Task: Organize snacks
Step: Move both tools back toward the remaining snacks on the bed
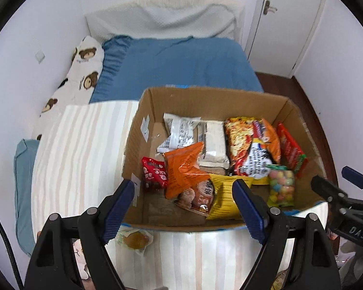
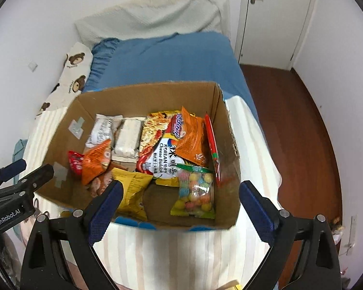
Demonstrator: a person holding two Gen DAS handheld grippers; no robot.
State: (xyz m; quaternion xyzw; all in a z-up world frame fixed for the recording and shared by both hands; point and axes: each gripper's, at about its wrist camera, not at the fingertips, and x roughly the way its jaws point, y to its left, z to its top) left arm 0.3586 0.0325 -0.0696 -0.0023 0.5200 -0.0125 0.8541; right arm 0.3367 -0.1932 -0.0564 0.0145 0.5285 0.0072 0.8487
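Observation:
An open cardboard box (image 1: 142,111) (image 2: 227,125) stands on the striped bed cover and holds several snack packets: an orange packet (image 1: 184,166), a yellow packet (image 1: 226,198) (image 2: 133,191), a noodle pack (image 1: 251,152) (image 2: 164,154), a bag of coloured candy balls (image 1: 282,186) (image 2: 197,193) and white wrapped bars (image 1: 214,142). My left gripper (image 1: 184,207) is open and empty above the box's near edge. My right gripper (image 2: 181,207) is open and empty, also over the near edge. A small wrapped snack (image 1: 134,240) lies on the cover outside the box.
The bed has a blue sheet (image 1: 181,65), a bear-print pillow (image 1: 82,72) by the left wall and a striped cover (image 1: 79,145). A white door (image 1: 285,19) and dark wooden floor (image 2: 295,125) are on the right.

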